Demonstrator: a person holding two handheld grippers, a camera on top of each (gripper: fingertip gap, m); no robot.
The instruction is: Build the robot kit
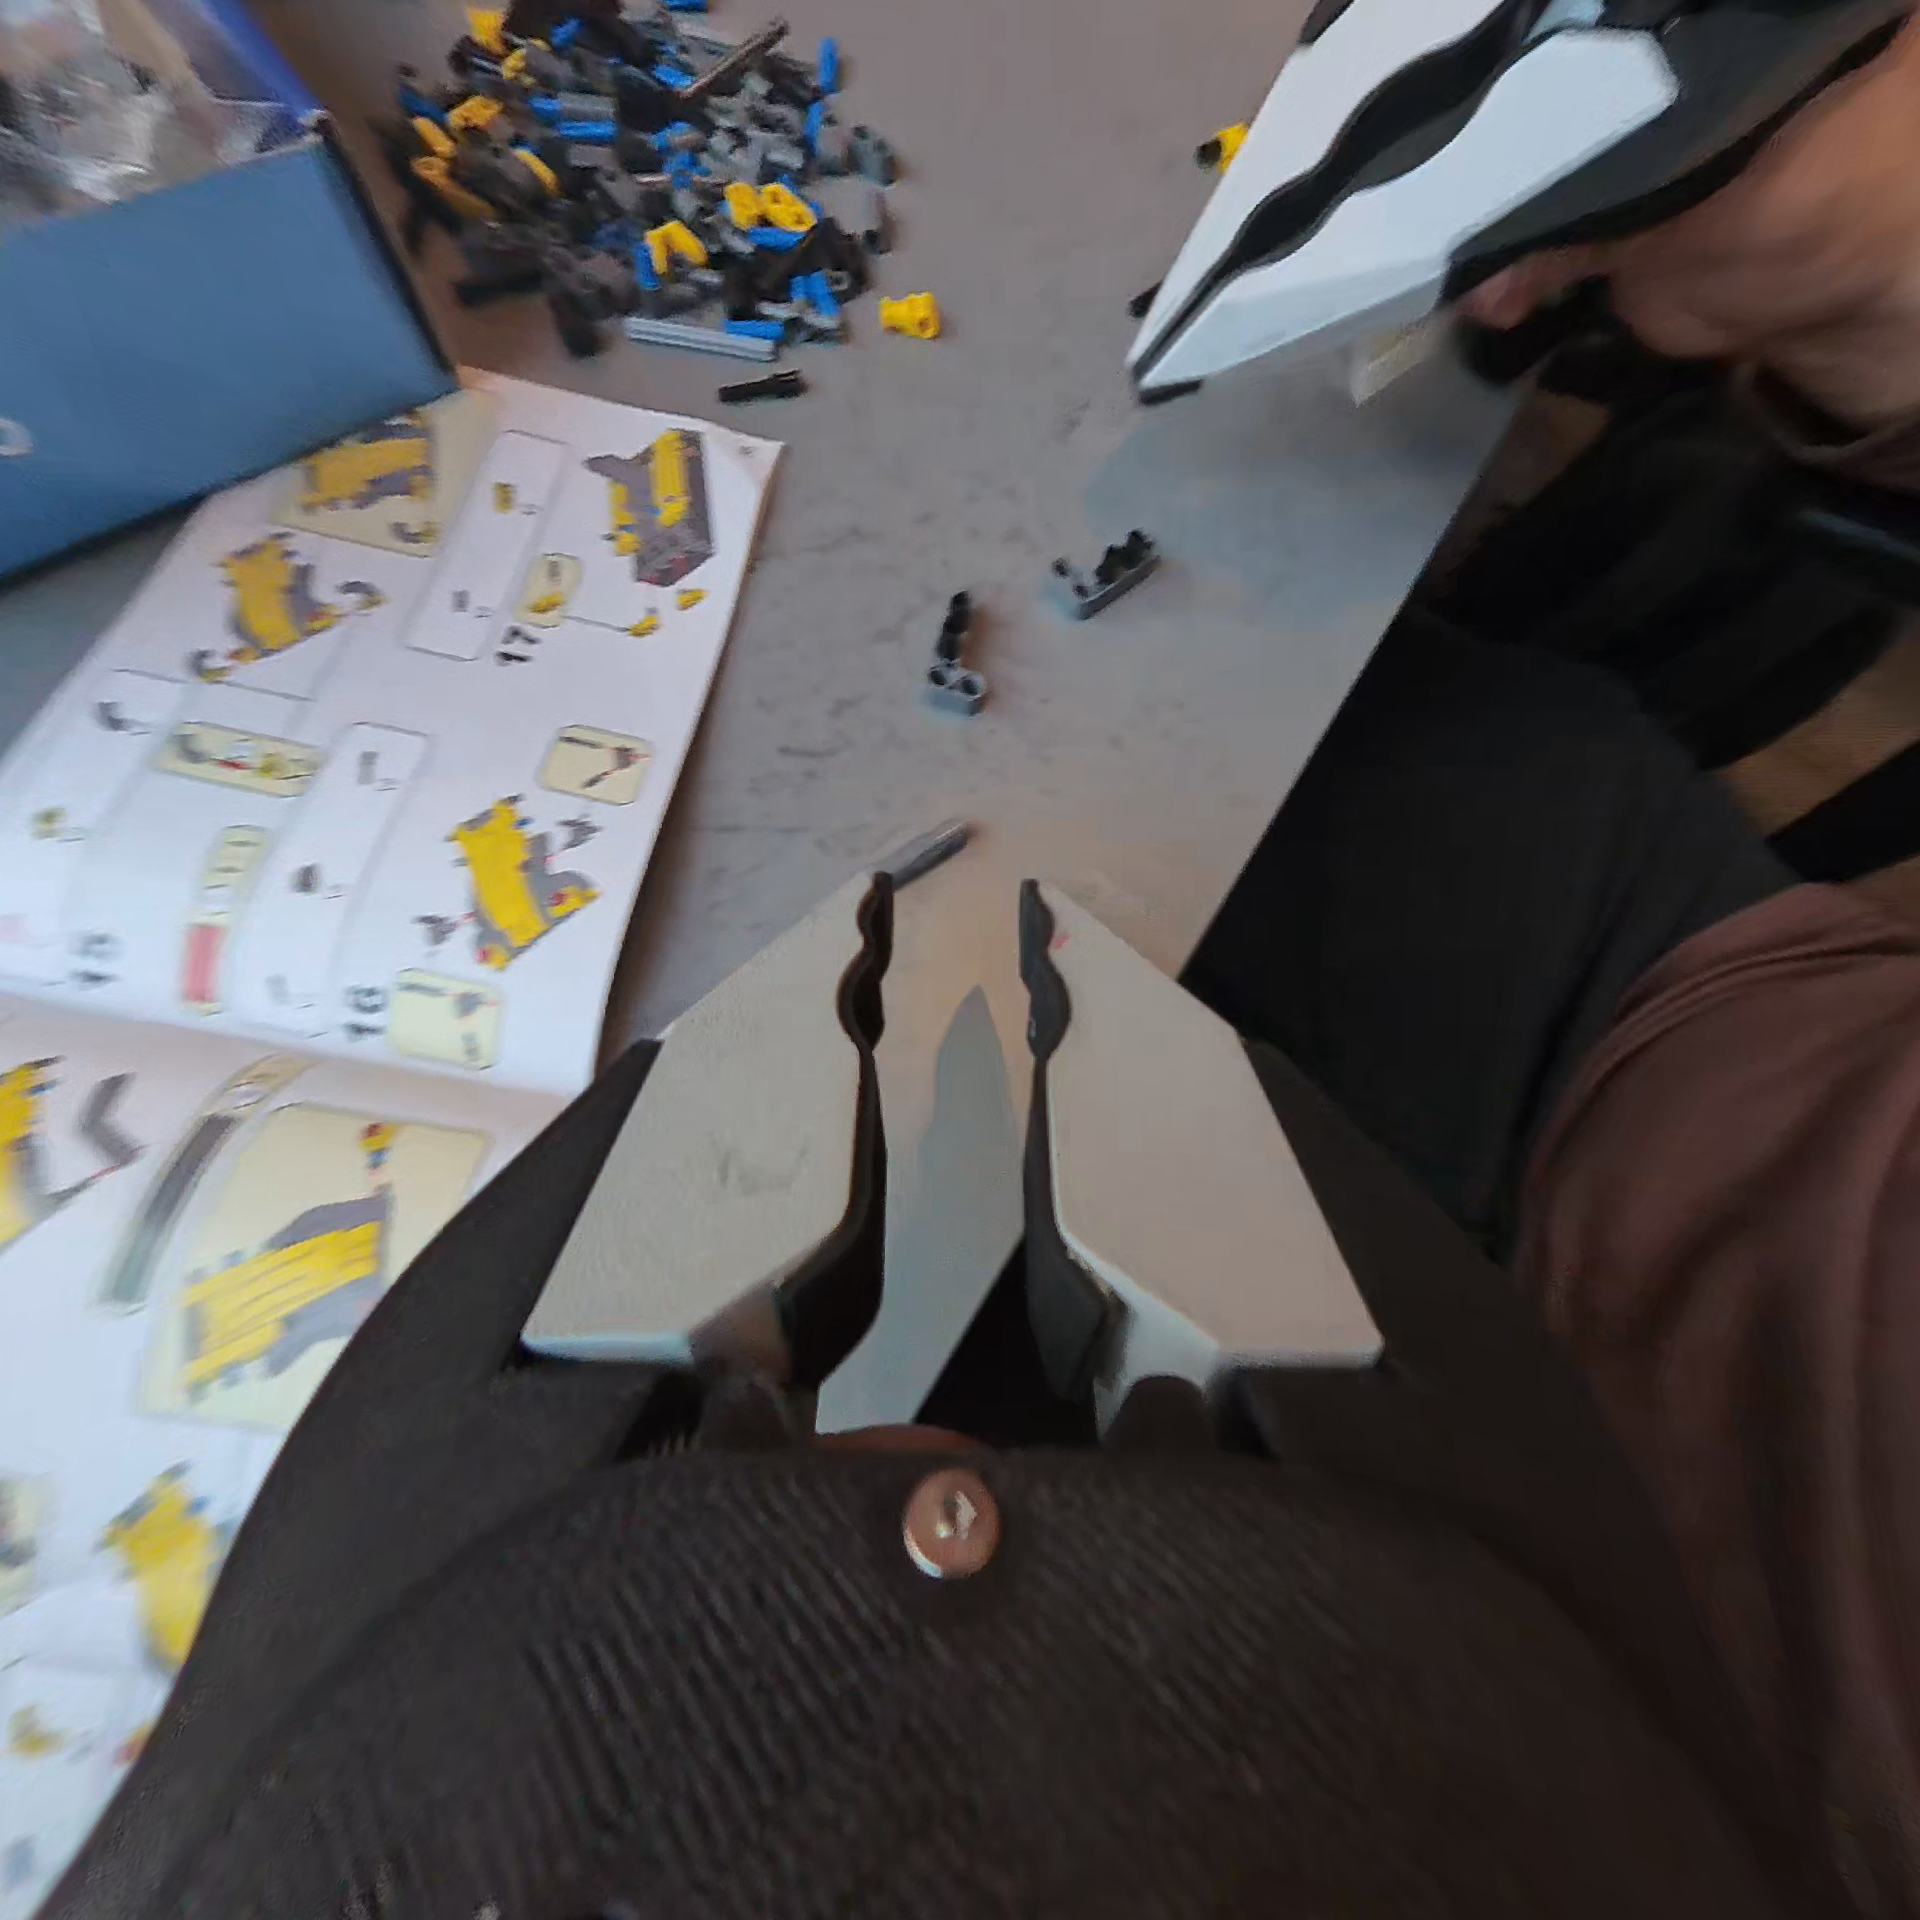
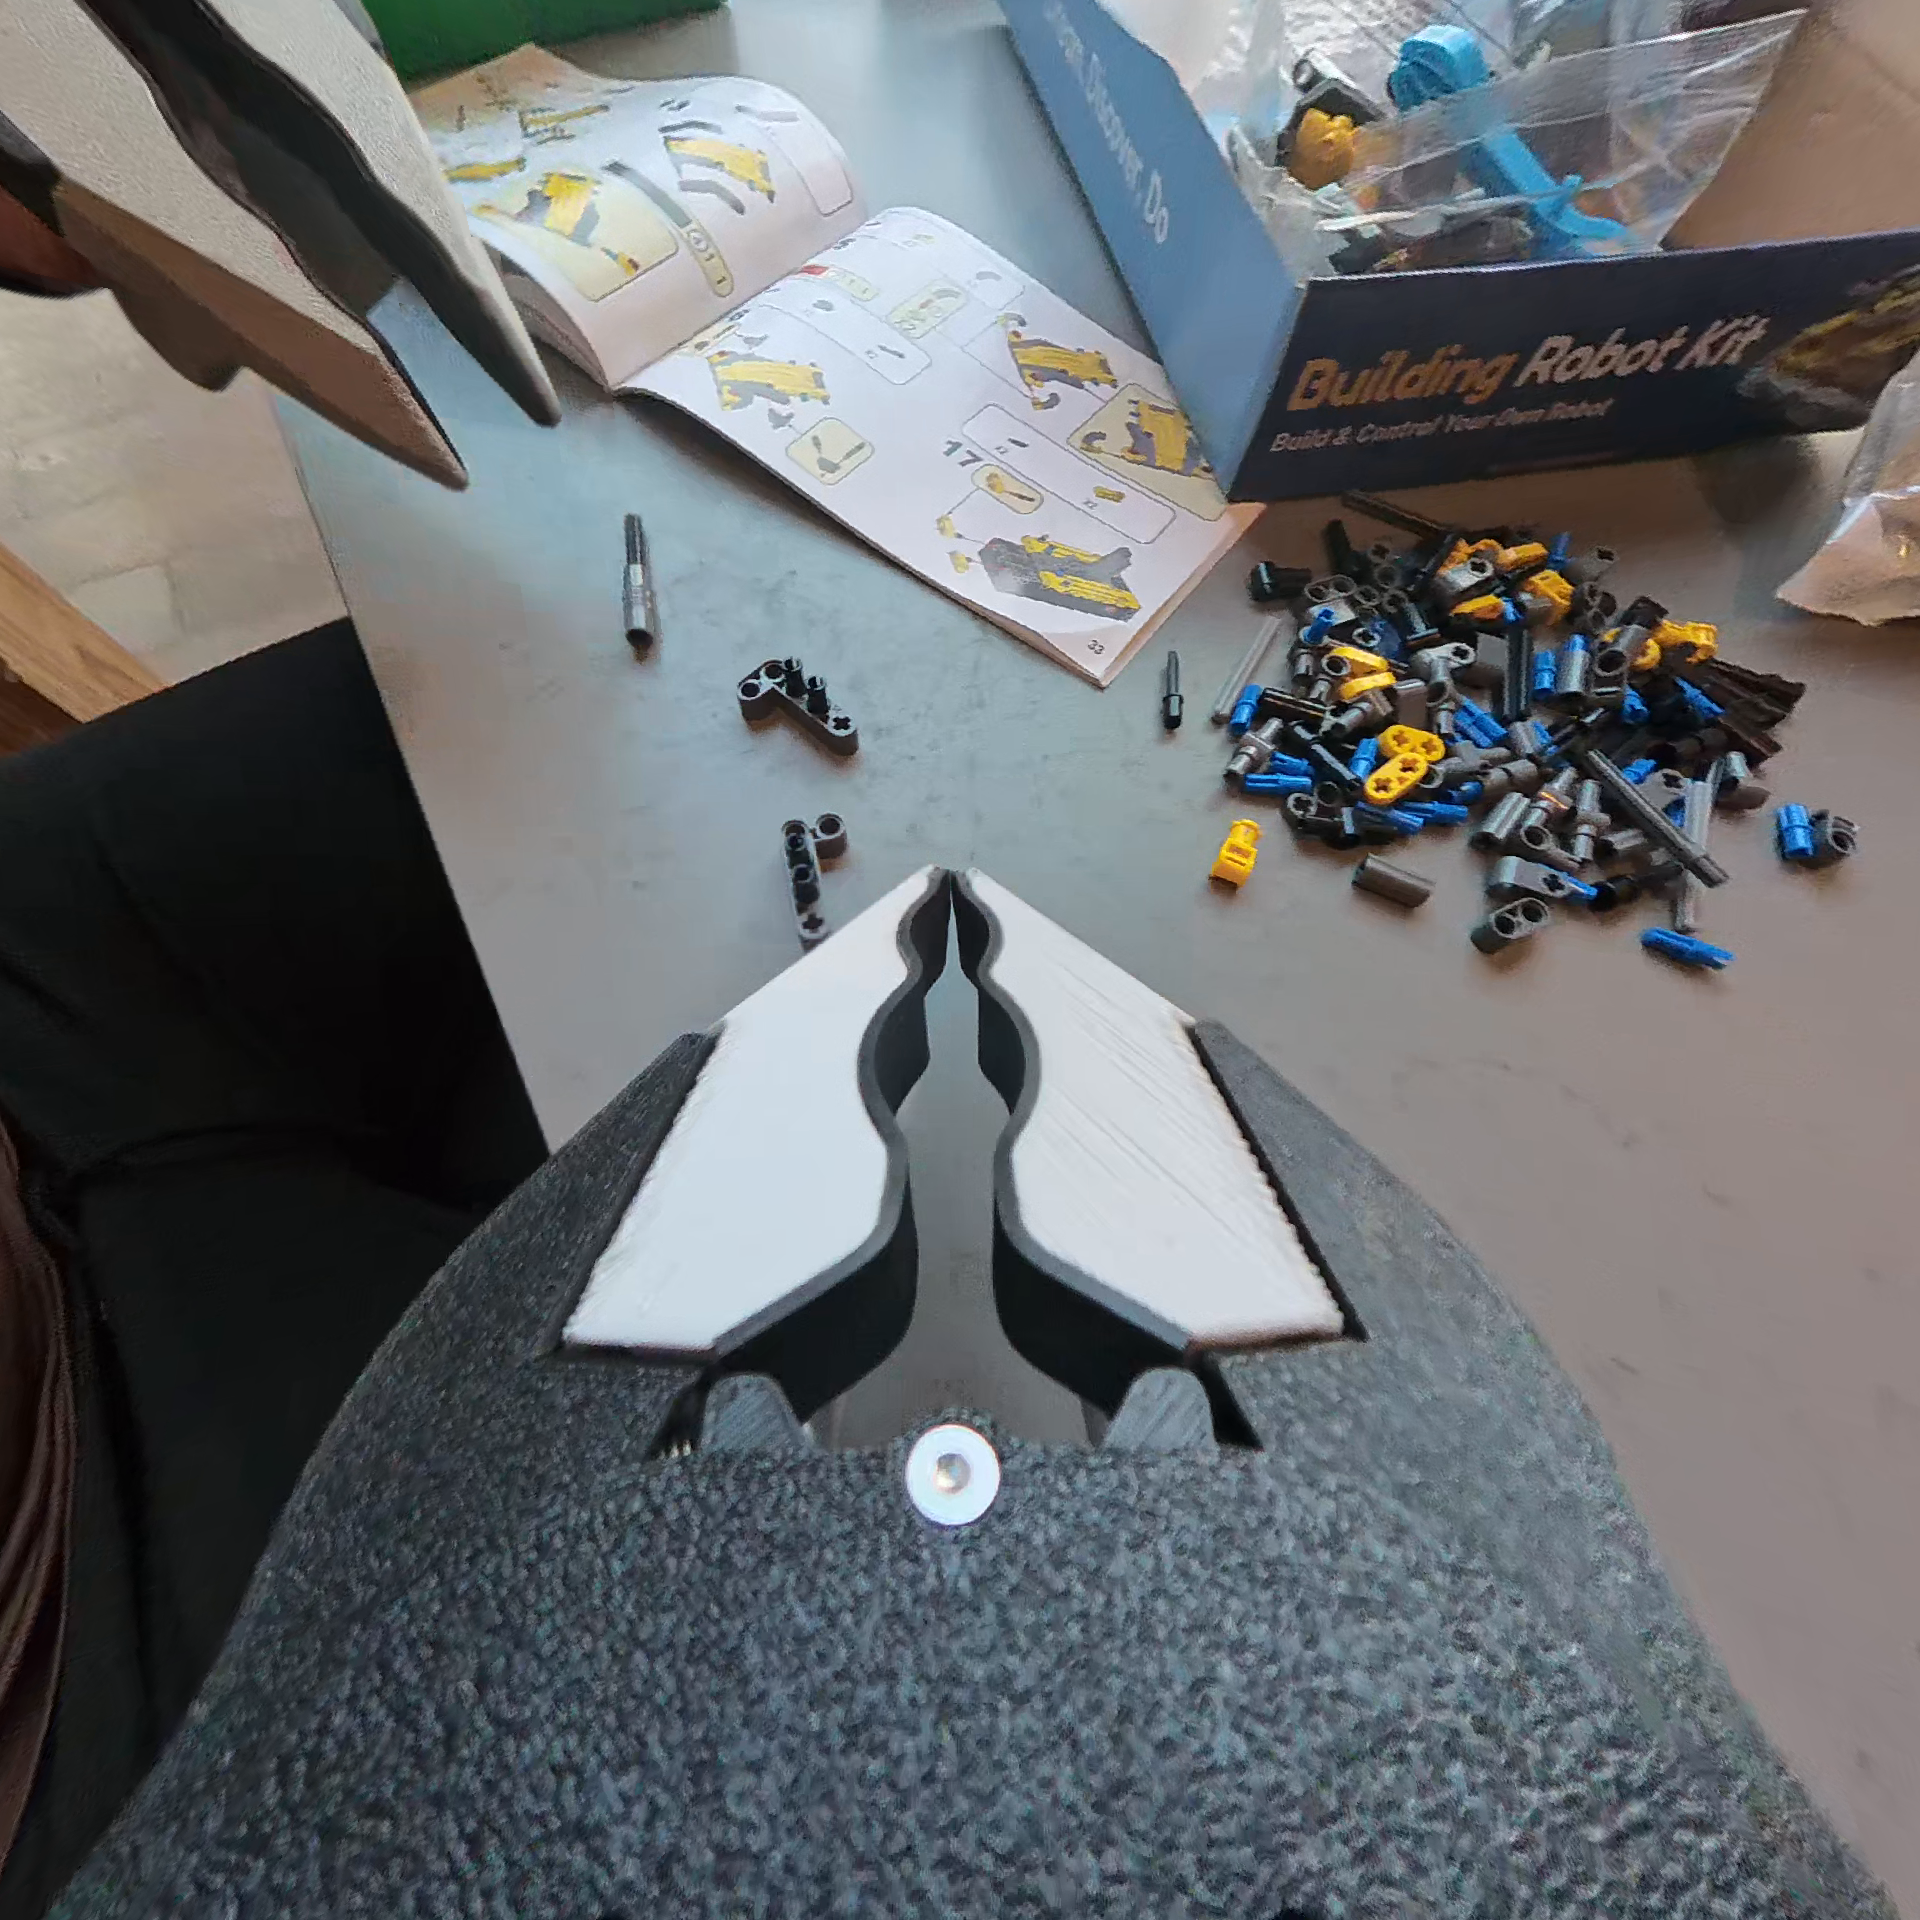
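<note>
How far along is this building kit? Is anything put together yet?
Done: the box is open, the booklet lies open, and a black L-shaped assembly and a shorter one lie apart from the pile. In hand: nothing. The left hand-held gripper is open near a dark axle, and the right hand-held gripper is shut, empty. Left: most pieces lie loose in the pile, with bagged parts in the box.

Left gripper [image 1: 954, 894] fingers parted, empty, near table's edge; right gripper [image 2: 951, 878] fingertips together, empty, above table.
</note>
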